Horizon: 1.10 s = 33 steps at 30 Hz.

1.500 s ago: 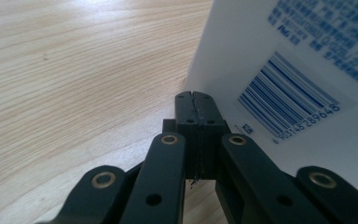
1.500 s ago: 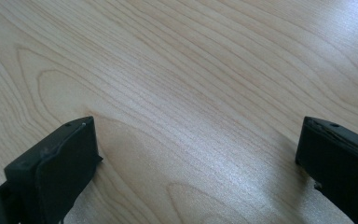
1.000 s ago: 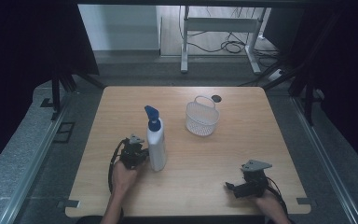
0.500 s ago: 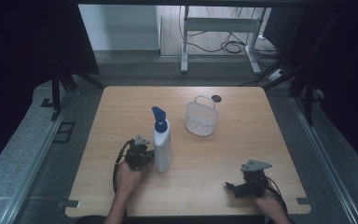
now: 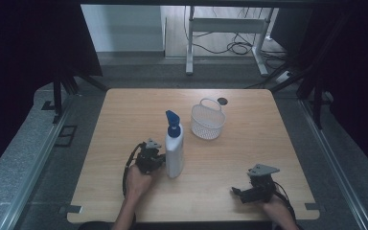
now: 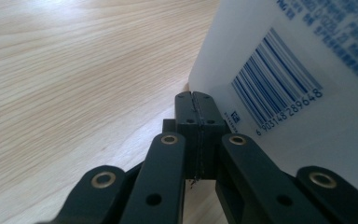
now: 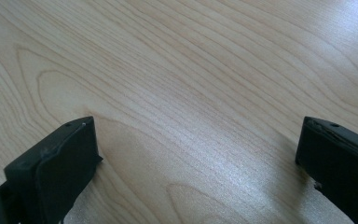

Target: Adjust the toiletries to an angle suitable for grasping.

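With your left gripper (image 6: 196,100) pressed together, nudge the bottle (image 5: 174,151) low toward 3 o'clock; right gripper (image 7: 196,154) rests spread apart.

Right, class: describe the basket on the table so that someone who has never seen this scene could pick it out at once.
Start at the wooden table and look to its far half, a little right of centre. There stands a small white mesh basket with a hoop handle. Unlike the solid white bottle with its blue pump top nearer the person, it is open-topped, see-through and squat.
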Each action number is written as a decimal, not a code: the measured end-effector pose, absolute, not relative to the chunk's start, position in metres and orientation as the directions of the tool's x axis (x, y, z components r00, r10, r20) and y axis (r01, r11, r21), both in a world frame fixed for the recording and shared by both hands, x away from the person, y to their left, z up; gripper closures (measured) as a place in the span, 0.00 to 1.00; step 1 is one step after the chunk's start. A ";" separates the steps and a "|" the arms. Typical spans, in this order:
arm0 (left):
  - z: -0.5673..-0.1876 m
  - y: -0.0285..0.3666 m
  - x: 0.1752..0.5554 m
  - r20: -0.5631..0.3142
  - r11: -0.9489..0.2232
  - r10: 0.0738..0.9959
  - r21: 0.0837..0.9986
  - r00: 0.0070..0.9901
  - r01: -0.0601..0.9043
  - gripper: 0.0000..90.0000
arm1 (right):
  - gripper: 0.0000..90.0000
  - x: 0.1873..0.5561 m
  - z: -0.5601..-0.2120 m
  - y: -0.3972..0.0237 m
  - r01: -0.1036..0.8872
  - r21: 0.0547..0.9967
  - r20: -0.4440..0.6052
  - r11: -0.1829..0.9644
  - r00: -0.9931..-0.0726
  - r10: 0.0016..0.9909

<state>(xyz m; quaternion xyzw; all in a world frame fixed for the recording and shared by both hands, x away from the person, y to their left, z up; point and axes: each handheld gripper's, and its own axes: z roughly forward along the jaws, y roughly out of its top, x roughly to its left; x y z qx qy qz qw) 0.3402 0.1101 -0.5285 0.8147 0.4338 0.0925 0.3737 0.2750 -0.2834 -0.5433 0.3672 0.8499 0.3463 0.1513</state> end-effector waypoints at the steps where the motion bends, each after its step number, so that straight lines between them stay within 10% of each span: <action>1: -0.529 0.108 0.340 -0.174 -0.348 0.772 0.690 0.611 0.635 0.99 | 0.00 0.275 -0.543 -0.283 0.519 0.700 -0.003 0.490 -0.684 0.729; 33: -0.519 0.048 0.320 -0.168 -0.444 0.655 0.704 0.737 0.554 0.99 | 0.00 0.275 -0.543 -0.283 0.520 0.700 -0.003 0.490 -0.684 0.729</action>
